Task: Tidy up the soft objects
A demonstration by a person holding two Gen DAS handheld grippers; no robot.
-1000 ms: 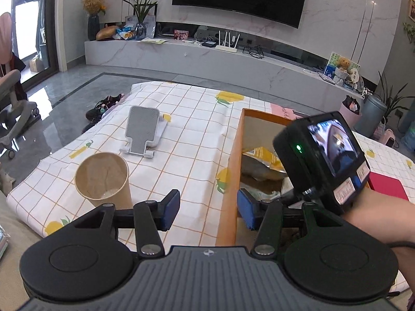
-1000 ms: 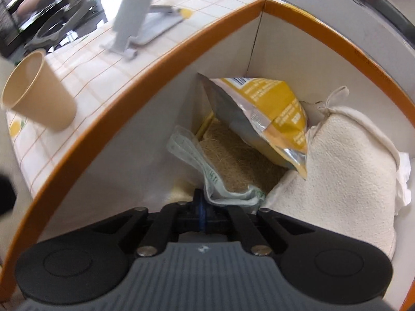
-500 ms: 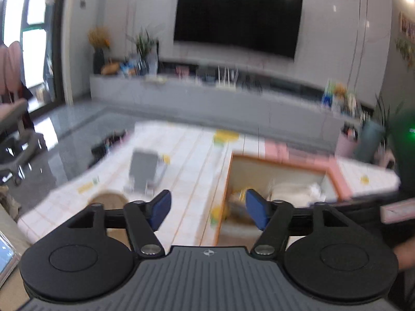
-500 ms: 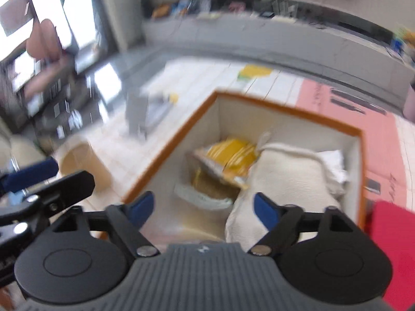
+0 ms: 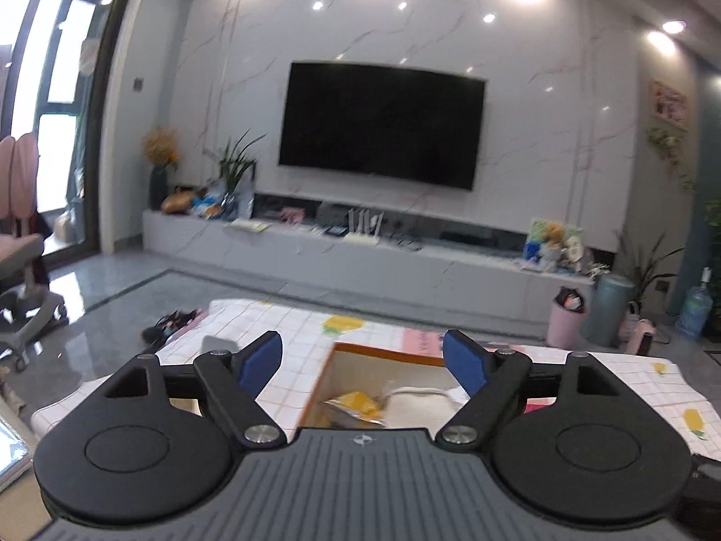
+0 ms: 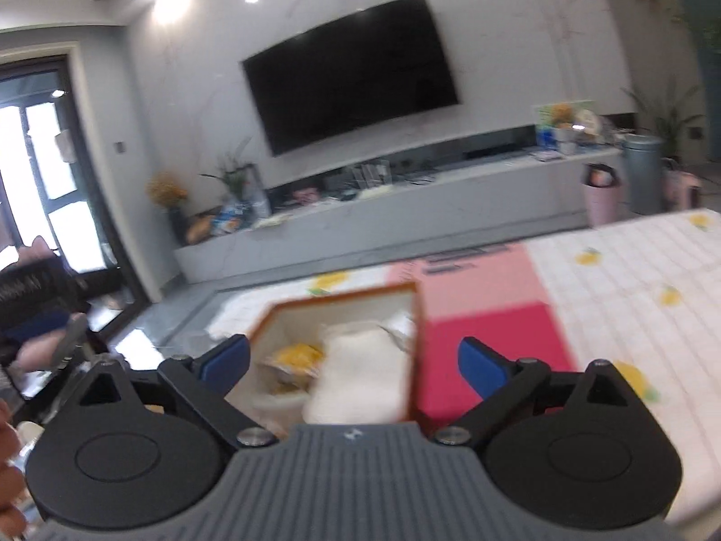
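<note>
I hold 2 tongs above the table. The left gripper (image 5: 362, 363) and the right gripper (image 6: 353, 360) both stand with jaws wide apart, having just been opening, and nothing sits between the blue pads of either. I judge this spread suits a release already made, or readiness for another soft item.

The orange-rimmed box (image 5: 387, 351) sits on the checked tablecloth (image 5: 293, 338), ahead of and below both tongs. Inside it, a yellow snack bag (image 5: 356, 405) lies just beside a cream cloth bundle (image 5: 419, 408); in the right wrist view the yellow snack bag (image 6: 295, 356) touches the cream cloth bundle (image 6: 360, 374). Grouping them in 1 container keeps them contained. A red sheet (image 6: 486, 351) lies beside the box. The right wrist view is blurred, so finer detail cannot be told.
</note>
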